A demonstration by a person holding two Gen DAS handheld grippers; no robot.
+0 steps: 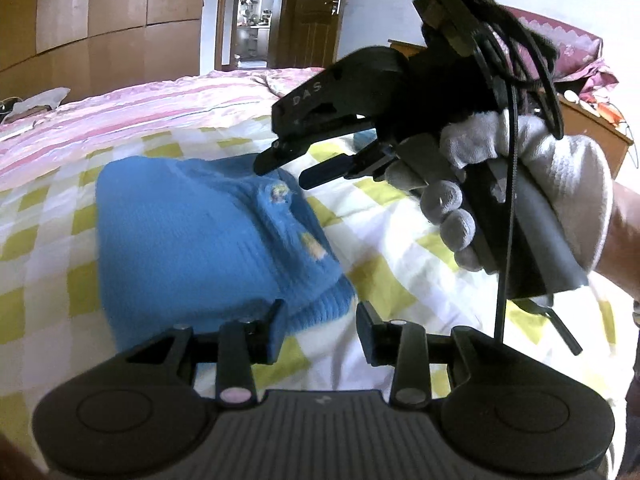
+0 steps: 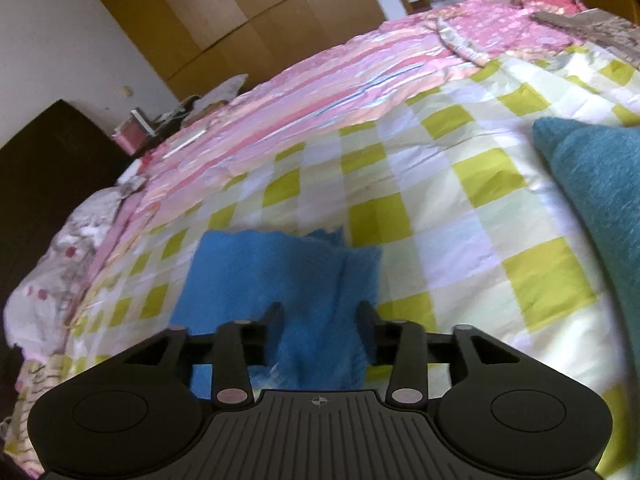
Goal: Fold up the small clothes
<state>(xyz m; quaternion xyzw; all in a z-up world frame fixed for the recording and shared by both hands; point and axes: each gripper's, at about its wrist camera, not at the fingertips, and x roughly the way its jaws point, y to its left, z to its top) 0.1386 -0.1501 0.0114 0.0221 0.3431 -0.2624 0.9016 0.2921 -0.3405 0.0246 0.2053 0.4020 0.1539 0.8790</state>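
Plainly, the blue knit garment [image 1: 208, 240] lies folded on the bed's yellow-checked quilt [image 1: 380, 240], soft, light and floppy, likely to sag unless pinched through both layers at a ribbed hem corner. Left tongs [image 1: 320, 326] hover parted at its near hem, holding nothing. Right tongs [image 1: 290, 168] reach its far edge, open; from their own camera fabric sits between the fingers [image 2: 276, 316], ungripped. A teal cushion [image 2: 600, 200] rests beside.

I'm counting one bright blue knitted sweater [image 1: 208, 240], one darker teal knitted garment [image 2: 600, 184], one green-and-white checked quilt [image 2: 400, 184], one pink striped bedcover [image 2: 320, 92], and two black two-finger grippers: left [image 1: 320, 320], right [image 2: 320, 320].
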